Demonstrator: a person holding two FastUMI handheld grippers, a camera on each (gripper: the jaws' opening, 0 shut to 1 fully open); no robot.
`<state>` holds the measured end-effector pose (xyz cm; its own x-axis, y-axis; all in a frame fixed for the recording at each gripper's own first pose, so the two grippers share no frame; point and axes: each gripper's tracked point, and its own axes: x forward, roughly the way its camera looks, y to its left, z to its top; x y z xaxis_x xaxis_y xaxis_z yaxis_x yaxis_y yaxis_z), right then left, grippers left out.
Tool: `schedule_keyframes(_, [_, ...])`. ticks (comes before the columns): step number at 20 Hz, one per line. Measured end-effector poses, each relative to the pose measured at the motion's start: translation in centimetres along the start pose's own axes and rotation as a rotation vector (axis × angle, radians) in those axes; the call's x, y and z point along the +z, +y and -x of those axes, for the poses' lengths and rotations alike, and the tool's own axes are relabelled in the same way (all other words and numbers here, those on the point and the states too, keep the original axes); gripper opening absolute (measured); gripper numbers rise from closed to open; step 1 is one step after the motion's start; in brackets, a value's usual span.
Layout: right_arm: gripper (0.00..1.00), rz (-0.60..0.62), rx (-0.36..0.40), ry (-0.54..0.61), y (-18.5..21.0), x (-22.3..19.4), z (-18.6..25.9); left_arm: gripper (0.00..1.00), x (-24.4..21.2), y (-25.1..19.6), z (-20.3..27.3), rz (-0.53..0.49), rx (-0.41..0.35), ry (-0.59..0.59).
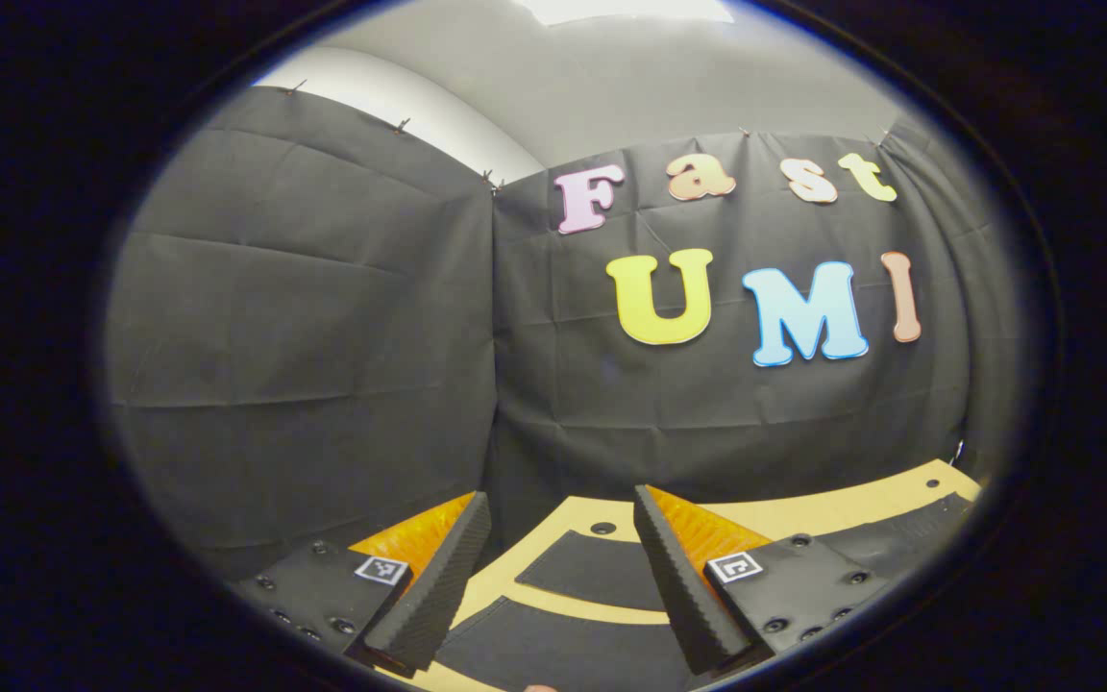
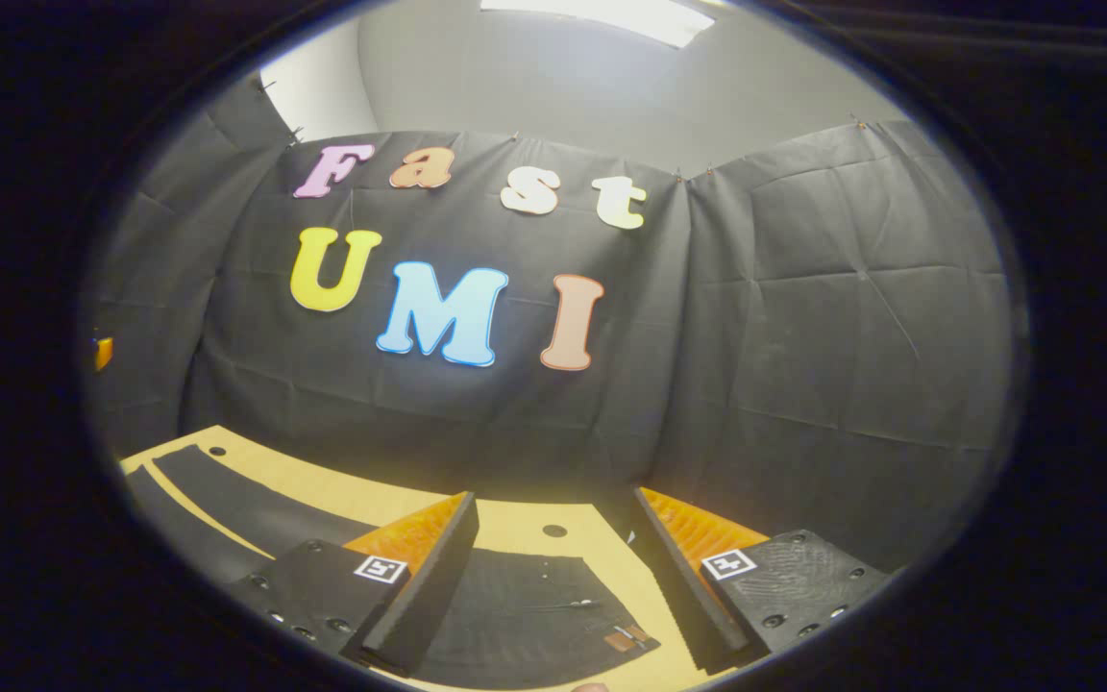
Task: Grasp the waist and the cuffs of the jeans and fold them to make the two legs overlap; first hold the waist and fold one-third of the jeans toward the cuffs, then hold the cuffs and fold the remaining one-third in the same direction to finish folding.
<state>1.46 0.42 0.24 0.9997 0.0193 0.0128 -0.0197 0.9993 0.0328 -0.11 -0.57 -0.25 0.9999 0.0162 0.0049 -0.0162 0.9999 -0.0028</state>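
- We see the left gripper [image 1: 561,524] held level and raised, looking across the table [image 1: 832,514] at the booth's black cloth wall [image 1: 323,317]; its two fingers stand wide apart with nothing between them.
- The right gripper [image 2: 553,524] sits in much the same pose in the right gripper view, fingers spread wide and holding nothing, aimed at the same wall above the yellowish tabletop.
- In the left gripper view, dark panels [image 1: 602,572] lie on the table between and below the fingers; we cannot tell whether they are mats or part of the jeans.
- In the right gripper view, a dark garment [image 2: 525,615] with visible stitching and a small brown patch lies flat on the table just below the fingers; it looks like the jeans, likely near the waist, though the lower edge is cut off.
- Its long axis cannot be read from here: too little of it shows, and the fisheye bends the edges.
- A long dark strip [image 2: 246,505] runs along the table at the left of the right gripper view, its nature unclear.
- Small round holes [image 2: 554,531] dot the tabletop.
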Motion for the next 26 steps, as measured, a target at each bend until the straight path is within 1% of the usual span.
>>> schedule_keyframes(2, [0.94,-0.009,0.001,0.001,-0.1,0.0,0.1,0.97,0.0,-0.2,0.2,0.001,-0.005,0.003])
schedule_keyframes(3, [0.94,-0.013,-0.001,0.0,-0.3,-0.1,0.1,0.94,-0.2,-0.2,0.4,-0.001,-0.005,0.004])
schedule_keyframes(4, [0.95,-0.015,-0.005,0.002,-0.4,-0.2,0.1,0.97,-0.2,-0.2,0.4,-0.002,-0.004,0.004])
schedule_keyframes(5, [0.95,-0.019,-0.009,0.005,-0.6,-0.4,0.1,0.97,-0.3,-0.2,0.5,-0.001,-0.004,0.005])
schedule_keyframes(6, [0.94,-0.024,-0.009,0.007,-0.7,-0.5,0.3,0.94,-0.4,-0.2,0.6,0.002,-0.004,0.007])
schedule_keyframes(7, [0.94,-0.03,-0.011,0.011,-0.8,-0.6,0.3,0.97,-0.6,-0.2,0.7,0.005,-0.003,0.011])
schedule_keyframes(8, [0.95,-0.037,-0.025,0.014,-1.2,-0.8,0.3,0.97,-0.8,-0.2,0.8,0.008,-0.002,0.013])
schedule_keyframes(10, [0.94,-0.06,-0.086,0.036,-2.6,-1.4,0.0,0.97,-1.3,-0.2,0.7,0.014,-0.006,0.019])
schedule_keyframes(12, [0.95,-0.109,-0.107,0.088,-3.0,-2.8,0.0,0.97,-2.6,-0.2,0.3,0.034,-0.013,0.046])
schedule_keyframes(13, [0.95,-0.113,-0.124,0.116,-3.5,-3.7,-0.1,1.0,-3.5,-0.3,0.3,0.06,-0.015,0.075])
schedule_keyframes(14, [0.95,-0.107,-0.144,0.145,-4.3,-4.8,-0.2,0.97,-4.9,0.1,0.1,0.097,-0.012,0.113])
schedule_keyframes(16, [0.95,-0.086,-0.173,0.206,-5.4,-6.9,-0.1,0.97,-8.4,1.3,-0.1,0.191,0.021,0.22])
schedule_keyframes(17, [0.94,-0.079,-0.181,0.238,-5.8,-7.9,0.0,0.94,-10.3,1.8,-0.1,0.25,0.04,0.28])
schedule_keyframes(18, [0.95,-0.08,-0.182,0.273,-5.9,-8.9,0.1,0.96,-12.5,2.6,0.0,0.316,0.067,0.342])
schedule_keyframes(20, [0.95,-0.099,-0.169,0.338,-5.6,-10.8,0.0,0.97,-15.9,4.2,0.3,0.451,0.123,0.437])
schedule_keyframes(24, [0.95,-0.192,-0.125,0.463,-4.3,-14.6,-0.1,0.97,-22.1,7.4,1.4,0.611,0.228,0.578])
schedule_keyframes(26, [0.95,-0.253,-0.128,0.523,-4.1,-16.5,0.0,0.98,-25.0,8.9,2.2,0.713,0.284,0.644])
